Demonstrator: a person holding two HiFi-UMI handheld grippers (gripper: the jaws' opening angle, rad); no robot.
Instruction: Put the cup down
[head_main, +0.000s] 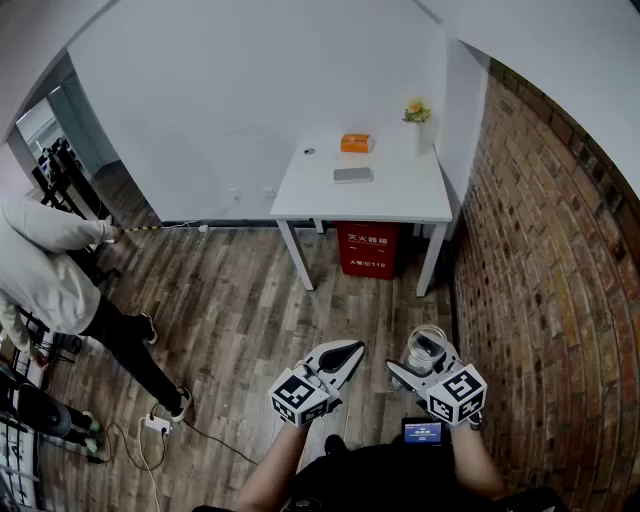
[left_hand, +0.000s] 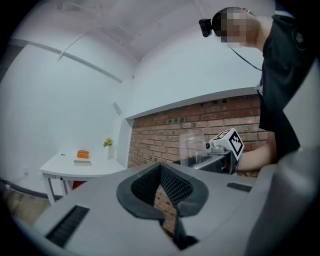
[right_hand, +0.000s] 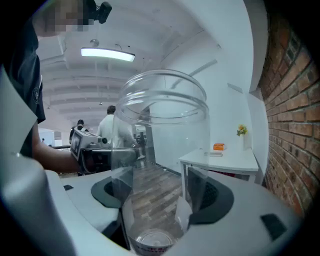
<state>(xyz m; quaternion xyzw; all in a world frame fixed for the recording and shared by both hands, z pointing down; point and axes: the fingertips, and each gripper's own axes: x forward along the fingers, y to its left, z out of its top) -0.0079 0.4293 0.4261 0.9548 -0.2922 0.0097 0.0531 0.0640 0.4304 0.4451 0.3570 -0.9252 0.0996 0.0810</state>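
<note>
A clear plastic cup (head_main: 427, 345) stands upright between the jaws of my right gripper (head_main: 425, 357), held in the air over the wooden floor near the brick wall. In the right gripper view the cup (right_hand: 165, 150) fills the middle and the right gripper (right_hand: 156, 197) is shut on its lower part, pads pressed on both sides. My left gripper (head_main: 350, 352) hangs just left of it, shut, with nothing in it. In the left gripper view the left gripper (left_hand: 161, 182) has its pads together, and the cup (left_hand: 192, 147) and the right gripper (left_hand: 220, 156) show beyond.
A white table (head_main: 395, 198) stands ahead against the wall, with an orange box (head_main: 355, 143), a flat grey item (head_main: 352, 175) and a flower vase (head_main: 417, 112). A red box (head_main: 367, 248) sits under it. The brick wall (head_main: 545, 280) runs along the right. A person (head_main: 50, 275) stands at the left.
</note>
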